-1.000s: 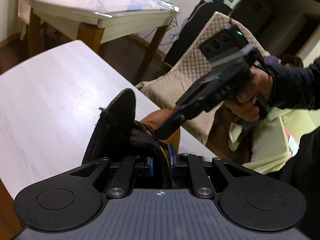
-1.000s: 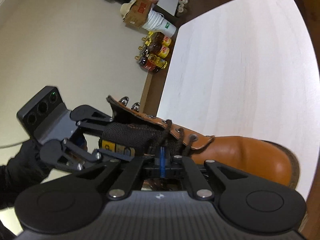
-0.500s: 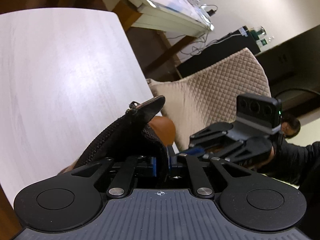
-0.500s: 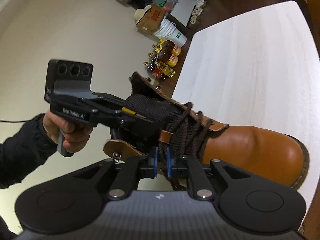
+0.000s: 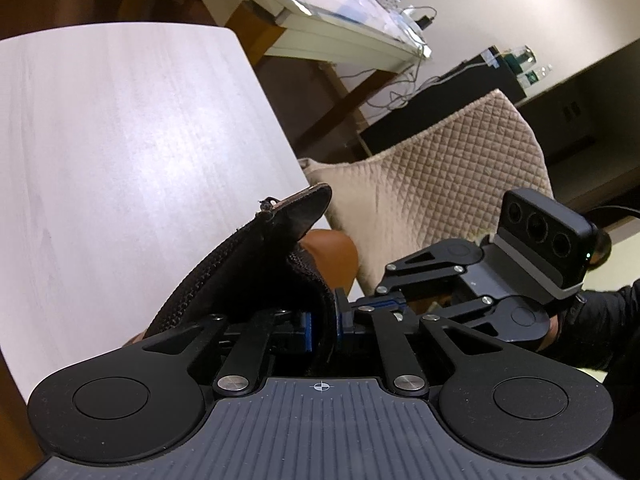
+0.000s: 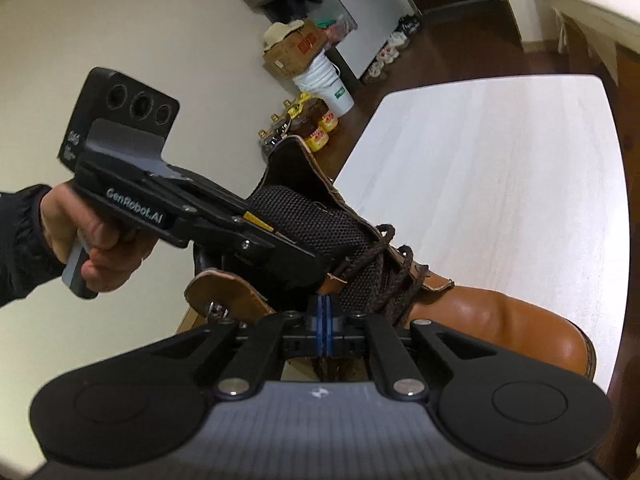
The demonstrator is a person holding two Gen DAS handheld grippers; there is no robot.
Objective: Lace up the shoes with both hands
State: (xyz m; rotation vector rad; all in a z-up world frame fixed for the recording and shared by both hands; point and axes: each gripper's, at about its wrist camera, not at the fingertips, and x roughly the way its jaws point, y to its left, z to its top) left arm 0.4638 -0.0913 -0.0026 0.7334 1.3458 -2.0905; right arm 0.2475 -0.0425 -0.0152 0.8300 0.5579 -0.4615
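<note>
A tan leather boot (image 6: pixel 488 320) with a black mesh tongue (image 6: pixel 312 220) and dark brown laces (image 6: pixel 380 256) lies on the white table (image 6: pixel 500 168). My left gripper (image 5: pixel 322 326) is shut on the mesh tongue (image 5: pixel 256 264); it also shows in the right wrist view (image 6: pixel 320 264), reaching into the boot's opening. My right gripper (image 6: pixel 324 316) is shut, its blue pads pressed together on a lace strand just below the tongue. It shows in the left wrist view (image 5: pixel 360 304) at the right of the boot.
A quilted beige chair (image 5: pixel 440 184) stands beside the table. A second table (image 5: pixel 320 12) with clutter is farther off. Bottles (image 6: pixel 316 128), a white bucket (image 6: pixel 328 84) and a cardboard box sit on the floor by the wall.
My right gripper's pads have closed fully on the lace. The left gripper keeps its hold on the tongue and both views have shifted slightly.
</note>
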